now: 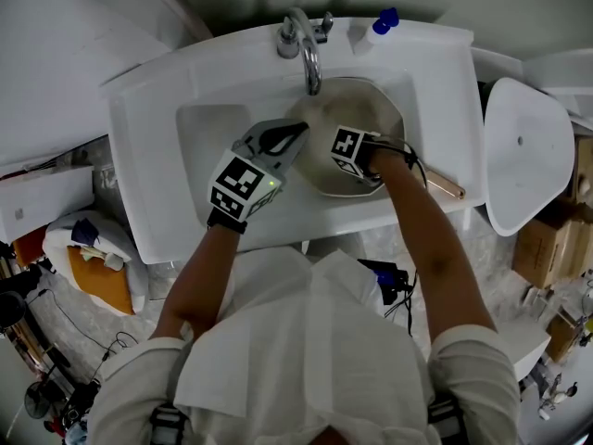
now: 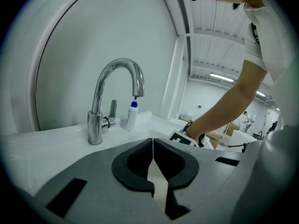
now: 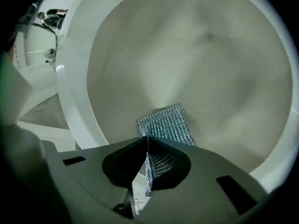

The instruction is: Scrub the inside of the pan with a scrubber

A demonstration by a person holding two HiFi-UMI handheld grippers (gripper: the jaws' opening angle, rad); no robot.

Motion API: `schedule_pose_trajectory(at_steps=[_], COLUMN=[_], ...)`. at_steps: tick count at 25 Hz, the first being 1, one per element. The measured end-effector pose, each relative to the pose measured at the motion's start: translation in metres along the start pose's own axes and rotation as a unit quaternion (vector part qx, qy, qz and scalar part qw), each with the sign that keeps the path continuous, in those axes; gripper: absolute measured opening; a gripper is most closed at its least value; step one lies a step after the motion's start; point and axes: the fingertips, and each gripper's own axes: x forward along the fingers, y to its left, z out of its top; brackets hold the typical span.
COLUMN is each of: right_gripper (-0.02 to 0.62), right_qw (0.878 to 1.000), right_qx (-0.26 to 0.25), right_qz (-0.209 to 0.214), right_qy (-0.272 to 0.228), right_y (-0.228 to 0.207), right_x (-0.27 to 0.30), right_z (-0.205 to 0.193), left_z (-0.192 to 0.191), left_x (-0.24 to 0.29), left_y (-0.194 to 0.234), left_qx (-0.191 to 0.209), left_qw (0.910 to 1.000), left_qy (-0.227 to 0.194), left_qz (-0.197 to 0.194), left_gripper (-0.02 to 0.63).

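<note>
Scrubbing the pan point(image 3: 201, 59) interior in the sink point(image 1: 153, 146), R gripper point(image 3: 147, 139) w/ mesh scrubber point(image 3: 166, 122).
R jaws clamped on silvery woven mesh, flat rect. flap lying on smooth beige rounded pan wall; pan sits in glossy white sink under chrome faucet point(image 1: 306, 49). L gripper point(image 2: 153, 141) jaws together, nothing btwn, by pan's left rim. Risk: pan looks unheld and slick, so it could slide or rock under pressure; thin mesh could pull out of jaws.

a large work hall or lab, not a home kitchen: the white sink point(image 1: 139, 146) with its chrome faucet point(image 1: 308, 54) and a blue-capped bottle point(image 1: 375, 28) stands free. cardboard boxes point(image 1: 545, 244) sit right of the sink and cables point(image 1: 60, 321) trail on the floor left of it. beyond the sink is a ribbed ceiling point(image 2: 219, 41) with strip lights point(image 2: 223, 77).
</note>
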Motion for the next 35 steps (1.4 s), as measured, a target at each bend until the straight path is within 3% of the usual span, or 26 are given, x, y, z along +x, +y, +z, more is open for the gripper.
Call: schedule_pose_trajectory(at_steps=[3, 6, 10, 16, 19, 23, 25, 31, 35], right_gripper=[0.02, 0.02, 0.02, 0.02, 0.02, 0.02, 0.02, 0.02, 0.018], right_qw=[0.997, 0.989, 0.96, 0.889, 0.852, 0.786, 0.764, 0.746, 0.754], right_qx=[-0.004, -0.001, 0.047, 0.133, 0.183, 0.266, 0.301, 0.358, 0.387], right_qz=[0.07, 0.102, 0.136, 0.154, 0.15, 0.151, 0.139, 0.058, 0.006], right_qy=[-0.043, -0.11, -0.241, -0.409, -0.467, -0.537, -0.553, -0.559, -0.531], right_y=[0.03, 0.046, 0.048, 0.024, 0.002, -0.04, -0.062, -0.118, -0.144], right_x=[-0.001, -0.005, -0.021, -0.055, -0.074, -0.102, -0.109, -0.115, -0.111], right_z=[0.023, 0.054, 0.103, 0.157, 0.174, 0.184, 0.181, 0.148, 0.116], left_z=[0.0, -0.001, -0.004, -0.01, -0.011, -0.013, -0.014, -0.019, -0.018], left_x=[-0.001, -0.002, -0.003, -0.006, -0.006, -0.006, -0.006, -0.007, -0.003], left_y=[0.003, 0.006, 0.011, 0.019, 0.023, 0.027, 0.028, 0.033, 0.033], left_qx=[-0.001, -0.004, -0.007, -0.011, -0.014, -0.016, -0.019, -0.025, -0.025], left_qw=[1.0, 1.0, 0.9999, 0.9998, 0.9997, 0.9996, 0.9996, 0.9994, 0.9995], left_qy=[-0.001, -0.001, 0.002, 0.01, 0.013, 0.016, 0.017, 0.019, 0.018], left_qz=[0.002, 0.004, 0.007, 0.011, 0.014, 0.015, 0.016, 0.016, 0.009], left_gripper=[0.02, 0.02, 0.02, 0.02, 0.02, 0.02, 0.02, 0.02, 0.02])
